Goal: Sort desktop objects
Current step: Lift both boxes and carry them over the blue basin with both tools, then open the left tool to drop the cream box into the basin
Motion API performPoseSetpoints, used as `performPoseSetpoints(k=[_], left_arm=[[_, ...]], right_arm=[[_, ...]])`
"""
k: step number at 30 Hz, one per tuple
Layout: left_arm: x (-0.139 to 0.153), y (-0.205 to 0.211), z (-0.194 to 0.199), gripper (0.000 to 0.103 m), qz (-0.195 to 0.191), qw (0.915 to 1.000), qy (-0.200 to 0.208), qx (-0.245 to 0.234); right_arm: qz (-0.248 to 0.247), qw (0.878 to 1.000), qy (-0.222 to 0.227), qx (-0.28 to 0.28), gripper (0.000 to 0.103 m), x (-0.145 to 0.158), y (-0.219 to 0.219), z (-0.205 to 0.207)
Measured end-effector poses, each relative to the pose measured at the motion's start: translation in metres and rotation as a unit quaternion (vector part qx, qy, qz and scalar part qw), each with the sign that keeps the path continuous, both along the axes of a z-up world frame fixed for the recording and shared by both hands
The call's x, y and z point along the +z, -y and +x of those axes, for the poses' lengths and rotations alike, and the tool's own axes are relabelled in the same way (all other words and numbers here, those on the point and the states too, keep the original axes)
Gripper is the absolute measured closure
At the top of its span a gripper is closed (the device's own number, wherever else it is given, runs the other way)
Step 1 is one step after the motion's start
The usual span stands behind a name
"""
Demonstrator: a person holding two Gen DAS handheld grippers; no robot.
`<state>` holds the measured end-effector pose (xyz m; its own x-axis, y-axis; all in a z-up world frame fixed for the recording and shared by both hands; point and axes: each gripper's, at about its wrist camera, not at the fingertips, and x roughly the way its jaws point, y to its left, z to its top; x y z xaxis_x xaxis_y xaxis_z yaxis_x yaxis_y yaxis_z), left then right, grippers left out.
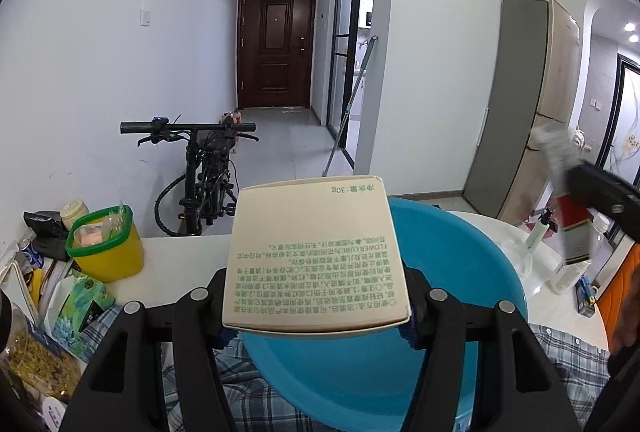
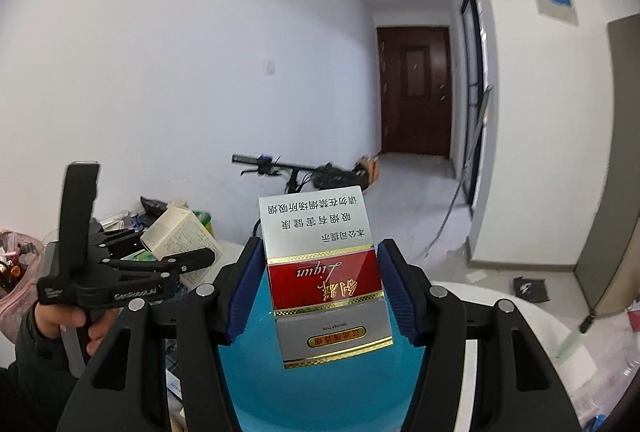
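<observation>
The left gripper point(image 1: 316, 312) was clamped on a cream box point(image 1: 312, 256) held above the blue basin point(image 1: 472, 264), while the right gripper point(image 2: 316, 292) held a red and silver cigarette pack point(image 2: 326, 280) over the same basin, its pads seeming to touch the pack's sides only loosely. To do this well, each hand should probably lower its item close to the basin floor before opening. Dropping one at a time would keep the two boxes from colliding.

A white counter point(image 1: 180, 252) is seen carrying a blue basin point(image 1: 472, 272), set on a plaid cloth point(image 1: 568, 356). A yellow tub with a green rim point(image 1: 108, 252) stands to its left, beside heaped packets point(image 1: 76, 300).
</observation>
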<state>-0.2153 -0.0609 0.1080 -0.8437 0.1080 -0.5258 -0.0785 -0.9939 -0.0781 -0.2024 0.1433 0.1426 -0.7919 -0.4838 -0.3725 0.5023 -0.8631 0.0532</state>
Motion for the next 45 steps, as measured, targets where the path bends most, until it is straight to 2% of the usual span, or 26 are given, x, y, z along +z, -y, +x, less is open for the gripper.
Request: performPoseSetpoints(k=[10,17,30,45], left_arm=[[-0.012,-0.023,-0.003,0.041,-0.004,1.0000,0.005,-0.002],[-0.021,-0.031,-0.008,0.041,-0.008,0.9999,0.014,-0.004],[-0.025,-0.028,-0.012,0.041,0.002,0.9997,0.022,-0.008],[-0.030,-0.036,-0.012,0.041,-0.004,0.9994,0.030,-0.020]], right_arm=[[0.023,0.998,0.045,0.023,0.046,-0.035,0.015,-0.033],[0.020,0.998,0.052,0.016,0.046,-0.041,0.003,-0.037],[0.027,0.998,0.065,0.007,0.046,-0.045,0.006,-0.047],[0.036,0.997,0.070,-0.003,0.046,-0.048,0.006,-0.050]])
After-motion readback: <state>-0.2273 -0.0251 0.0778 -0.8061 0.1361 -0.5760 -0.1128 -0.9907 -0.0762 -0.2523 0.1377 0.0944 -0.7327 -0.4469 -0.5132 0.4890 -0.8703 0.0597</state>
